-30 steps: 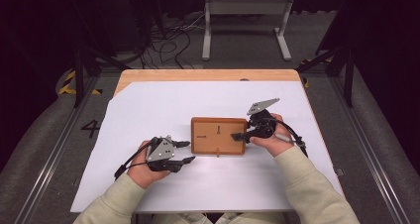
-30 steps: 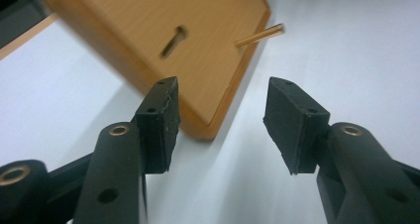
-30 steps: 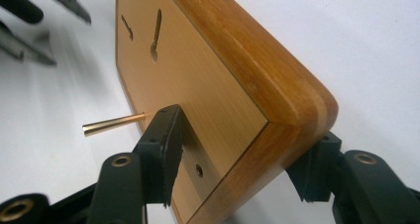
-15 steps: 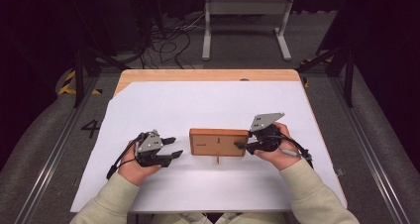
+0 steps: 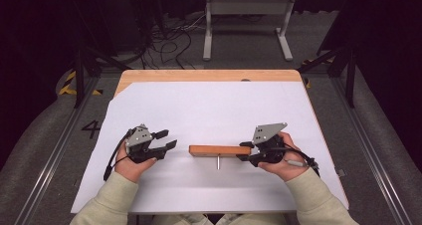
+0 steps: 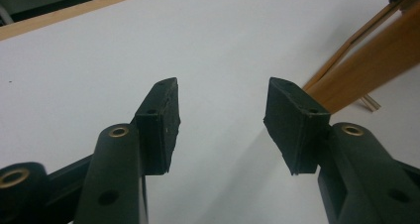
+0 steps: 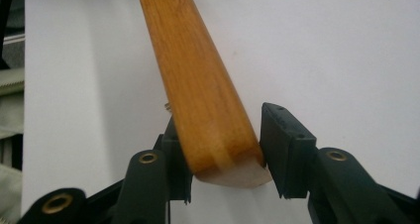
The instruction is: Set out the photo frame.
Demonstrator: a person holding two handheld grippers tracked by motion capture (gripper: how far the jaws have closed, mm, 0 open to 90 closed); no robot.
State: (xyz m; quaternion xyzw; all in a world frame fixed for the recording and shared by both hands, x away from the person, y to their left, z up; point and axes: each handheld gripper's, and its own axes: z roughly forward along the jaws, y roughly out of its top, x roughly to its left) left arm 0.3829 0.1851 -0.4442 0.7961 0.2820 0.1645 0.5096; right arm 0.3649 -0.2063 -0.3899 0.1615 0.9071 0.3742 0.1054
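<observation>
A wooden block stands on its long edge on the white sheet, with a thin metal pin sticking out toward me. My right gripper is shut on the block's right end. In the right gripper view its jaws press both sides of the block, having closed on it within the last second. My left gripper hangs open a short way left of the block, apart from it. In the left gripper view the pads hold nothing, and the block shows at the right.
The sheet covers a wooden tabletop whose bare strip runs along the far edge. Behind the table a grey metal stand and loose cables lie on the floor. A painted "4" marks the floor at the left.
The block has turned from lying flat, face up, to standing on its edge, and has come nearer to me. The right gripper came with it. The left hand has drifted left.
</observation>
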